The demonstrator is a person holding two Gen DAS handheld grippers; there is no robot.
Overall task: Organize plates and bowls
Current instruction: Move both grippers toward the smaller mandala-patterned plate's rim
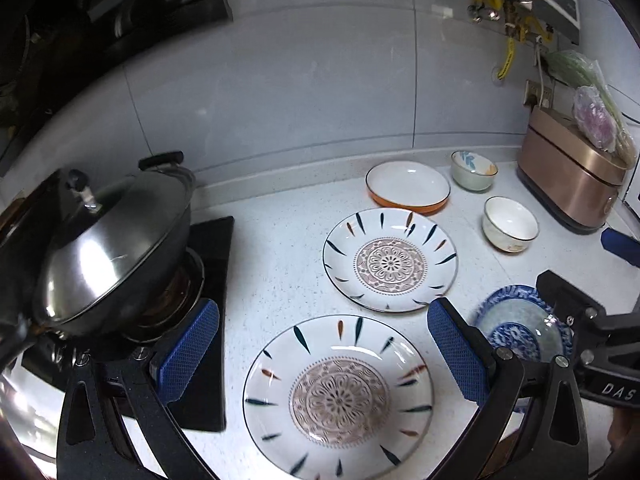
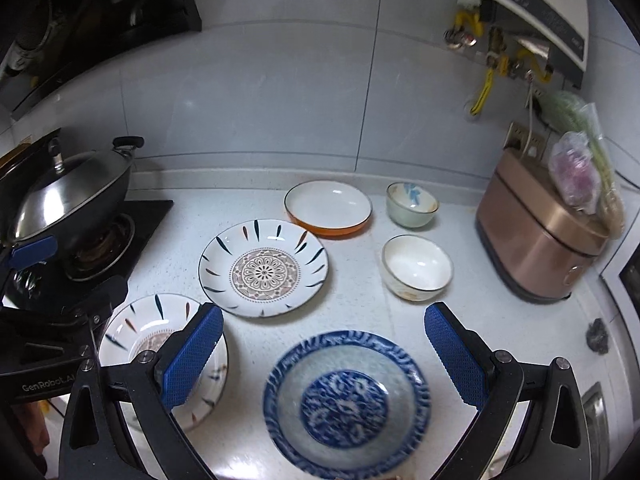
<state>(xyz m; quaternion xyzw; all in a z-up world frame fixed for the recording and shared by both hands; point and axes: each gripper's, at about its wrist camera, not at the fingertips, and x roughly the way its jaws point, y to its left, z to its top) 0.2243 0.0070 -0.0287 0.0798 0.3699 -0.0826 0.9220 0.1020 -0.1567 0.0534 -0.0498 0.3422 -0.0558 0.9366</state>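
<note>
On the white counter lie two matching patterned plates: a near one (image 1: 338, 396) (image 2: 136, 340) and a far one (image 1: 390, 259) (image 2: 263, 267). Behind them sit an orange-rimmed dish (image 1: 407, 187) (image 2: 328, 207), a pale green bowl (image 1: 474, 170) (image 2: 412, 205) and a white bowl (image 1: 510, 225) (image 2: 417, 267). A blue-patterned bowl (image 1: 520, 332) (image 2: 346, 398) lies at the front right. My left gripper (image 1: 324, 352) is open above the near plate. My right gripper (image 2: 324, 356) is open above the blue bowl. Both are empty.
A lidded wok (image 1: 108, 248) (image 2: 68, 196) stands on the black gas hob (image 1: 208, 304) at the left. A copper-coloured appliance (image 1: 576, 176) (image 2: 540, 240) with bagged vegetables on top stands at the right by the wall. A water heater (image 2: 532, 16) hangs above.
</note>
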